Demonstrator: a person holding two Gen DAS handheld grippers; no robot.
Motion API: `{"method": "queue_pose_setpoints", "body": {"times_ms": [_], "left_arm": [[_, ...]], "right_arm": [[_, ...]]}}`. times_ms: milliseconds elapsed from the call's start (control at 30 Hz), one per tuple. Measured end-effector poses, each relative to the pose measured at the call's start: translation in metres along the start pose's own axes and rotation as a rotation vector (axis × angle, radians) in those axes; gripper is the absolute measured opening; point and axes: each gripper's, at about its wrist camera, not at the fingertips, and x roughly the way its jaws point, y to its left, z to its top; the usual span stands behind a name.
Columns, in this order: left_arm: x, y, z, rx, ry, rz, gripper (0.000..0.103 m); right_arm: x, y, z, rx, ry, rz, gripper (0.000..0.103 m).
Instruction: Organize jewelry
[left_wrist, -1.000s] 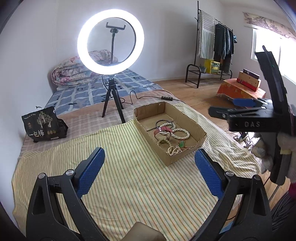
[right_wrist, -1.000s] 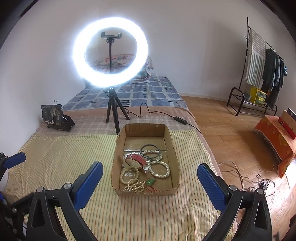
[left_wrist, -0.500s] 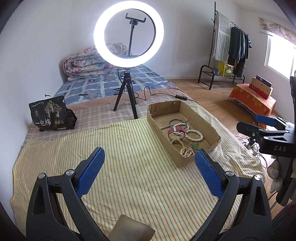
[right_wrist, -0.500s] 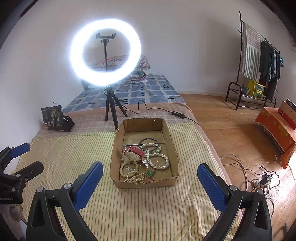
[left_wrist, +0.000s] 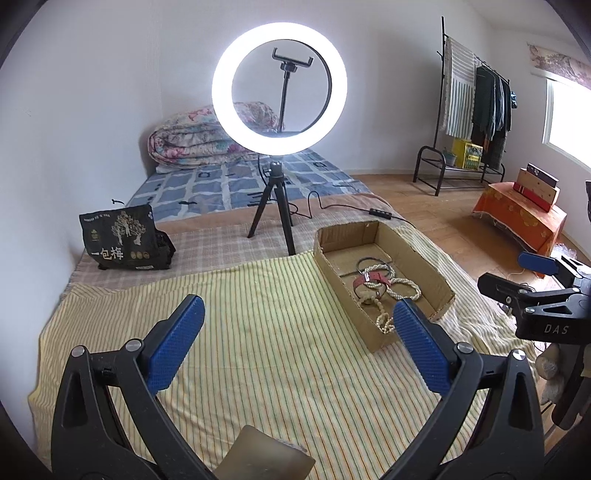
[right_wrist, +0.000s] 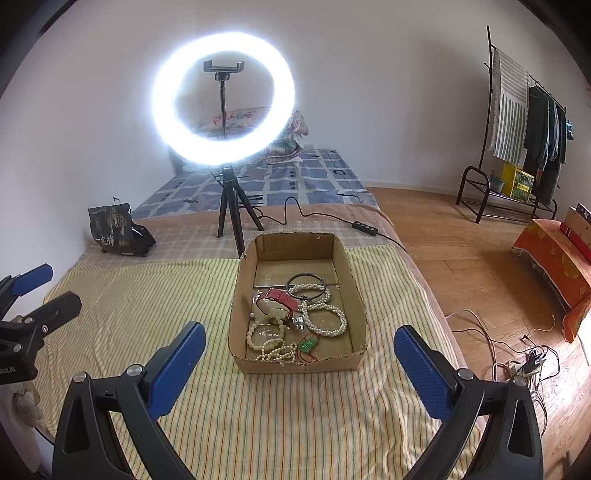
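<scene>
Hand-held grippers left (left_wrist: 295, 343), right (right_wrist: 299, 363) agape, hovering near cardboard box (right_wrist: 236, 325).

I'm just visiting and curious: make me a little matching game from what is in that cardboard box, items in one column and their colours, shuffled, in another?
Items:
1. watch strap
2. thin bangle
3. small pendant
4. bead bracelet

Colours:
A. green
B. cream white
C. red
D. black

All lie in the cardboard box on the striped cloth.

Pairs: 1-C, 2-D, 3-A, 4-B
</scene>
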Motion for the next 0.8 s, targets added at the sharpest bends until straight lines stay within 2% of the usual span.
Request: {"method": "queue_pose_setpoints", "body": {"times_ms": [800], "left_arm": [[-0.0049, -0.0045, 0.0004, 0.015, -0.009, 0.013, 0.103]], "right_arm": [[0.0037, 0.0049, -0.0016, -0.026, 0.009, -0.001, 0.103]]}}
